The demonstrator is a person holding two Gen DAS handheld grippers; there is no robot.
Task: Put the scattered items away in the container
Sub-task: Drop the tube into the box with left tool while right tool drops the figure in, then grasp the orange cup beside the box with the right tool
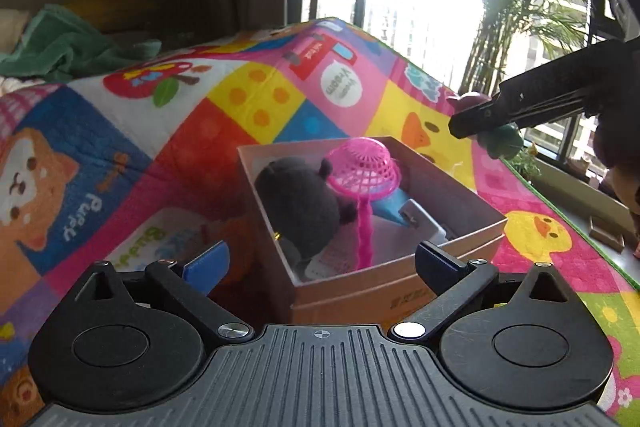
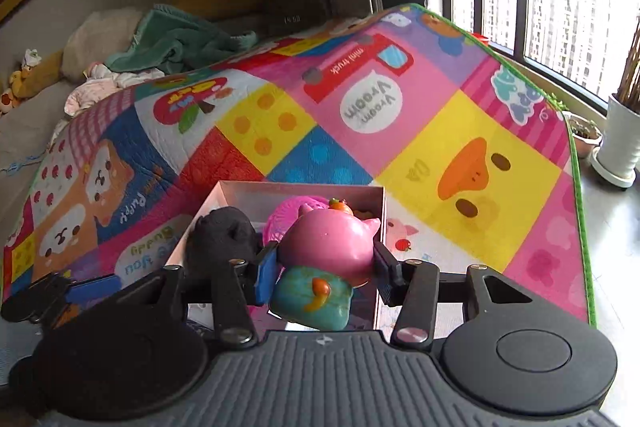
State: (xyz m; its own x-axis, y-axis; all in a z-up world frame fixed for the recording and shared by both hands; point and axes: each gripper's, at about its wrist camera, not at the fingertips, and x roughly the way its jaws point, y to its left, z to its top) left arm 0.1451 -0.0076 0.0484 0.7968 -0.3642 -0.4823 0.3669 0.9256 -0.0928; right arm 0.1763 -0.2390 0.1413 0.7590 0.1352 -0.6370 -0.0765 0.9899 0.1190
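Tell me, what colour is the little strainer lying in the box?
Bright pink, bowl and handle alike. The strainer shows best in the left wrist view.

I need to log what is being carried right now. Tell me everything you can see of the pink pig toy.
The pink pig toy is a glossy, rounded figure with pointed ears and a teal body bearing an orange tail. It looks like smooth plastic or vinyl. The right hand-held gripper clamps its head from both sides, holding it in the air above the cardboard box, its back to the camera. The left wrist view shows it beyond the box, held clear of the mat.
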